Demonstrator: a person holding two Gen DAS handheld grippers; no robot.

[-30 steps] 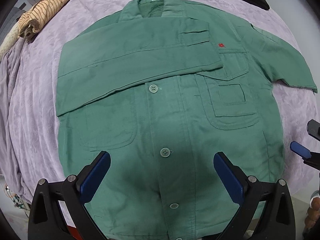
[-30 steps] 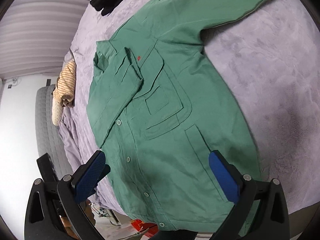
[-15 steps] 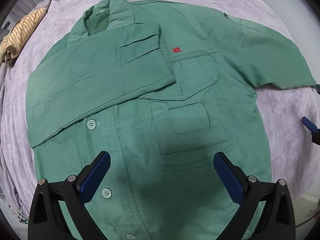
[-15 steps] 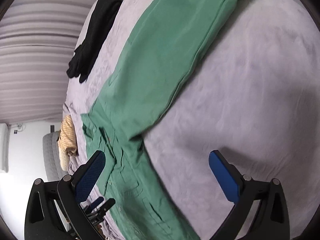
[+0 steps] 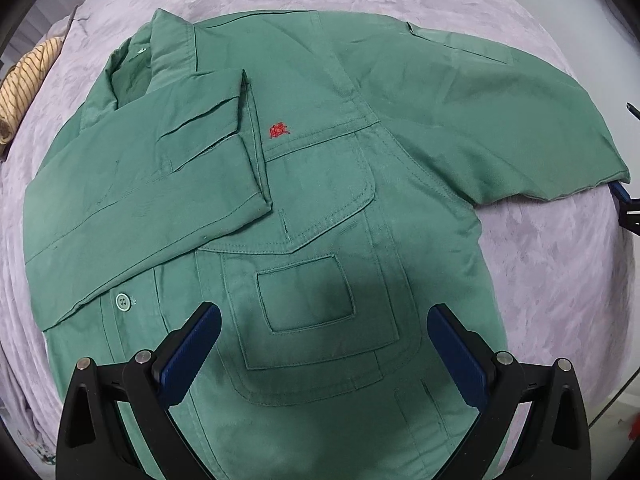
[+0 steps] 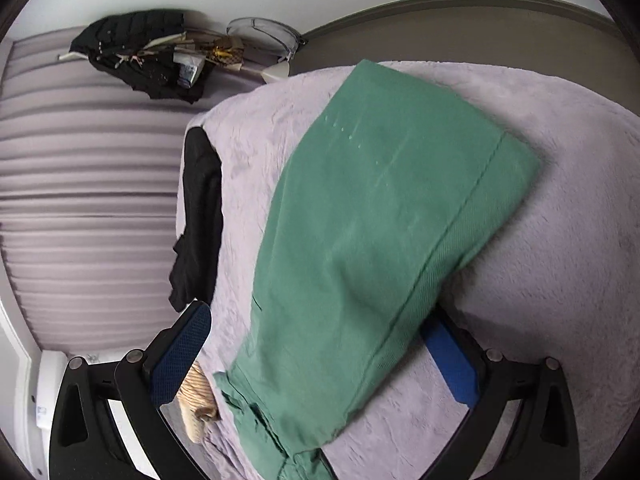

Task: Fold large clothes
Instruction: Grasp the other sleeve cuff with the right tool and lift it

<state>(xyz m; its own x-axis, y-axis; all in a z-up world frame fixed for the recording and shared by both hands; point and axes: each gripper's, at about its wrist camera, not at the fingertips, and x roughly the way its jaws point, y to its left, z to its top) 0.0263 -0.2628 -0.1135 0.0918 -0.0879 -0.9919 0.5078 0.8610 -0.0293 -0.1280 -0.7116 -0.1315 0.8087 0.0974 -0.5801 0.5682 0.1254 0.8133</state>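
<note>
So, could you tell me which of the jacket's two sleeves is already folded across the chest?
The sleeve beside the collar, its cuff near the red emblem. The other sleeve lies spread out on the blanket.

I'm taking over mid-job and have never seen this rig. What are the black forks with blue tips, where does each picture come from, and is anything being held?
They are hand-held two-finger grippers, each with a fisheye camera looking along its fingers. The left view shows the left gripper open above a green jacket, which lies on a lilac blanket with one sleeve folded across the chest. The right view shows the right gripper open around the other sleeve, not yet clamped. A black garment and a striped cloth lie nearby.
</note>
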